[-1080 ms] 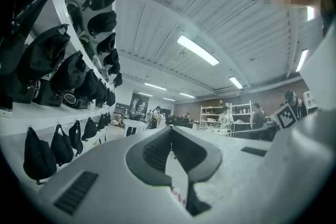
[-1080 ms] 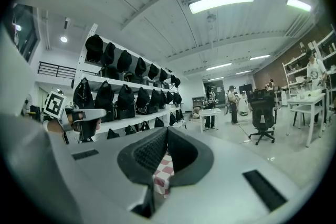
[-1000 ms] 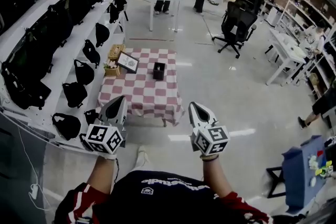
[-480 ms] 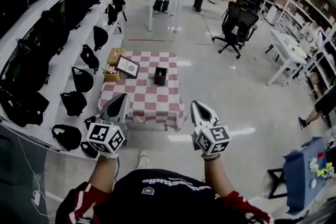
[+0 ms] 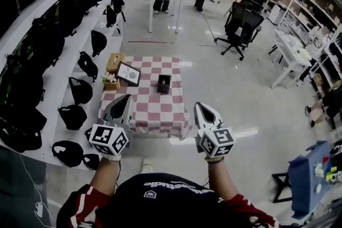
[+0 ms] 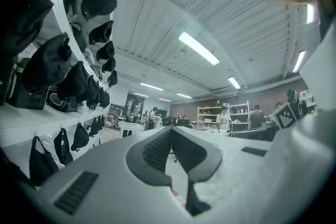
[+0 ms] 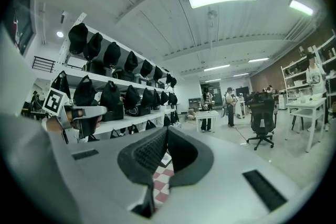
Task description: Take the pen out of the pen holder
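The black pen holder [image 5: 164, 83] stands on the checked tabletop [image 5: 152, 107]; whether a pen is in it is too small to tell. Both grippers hang well short of the pen holder: the left gripper [image 5: 126, 99] and the right gripper [image 5: 199, 107] each have their jaws closed together on nothing. A framed picture [image 5: 129, 73] leans just left of the pen holder.

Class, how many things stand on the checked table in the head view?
4: a woven box at the far left corner, a framed picture beside it, a small basket at the left edge, the black pen holder near the middle. Smaller things may be hidden.
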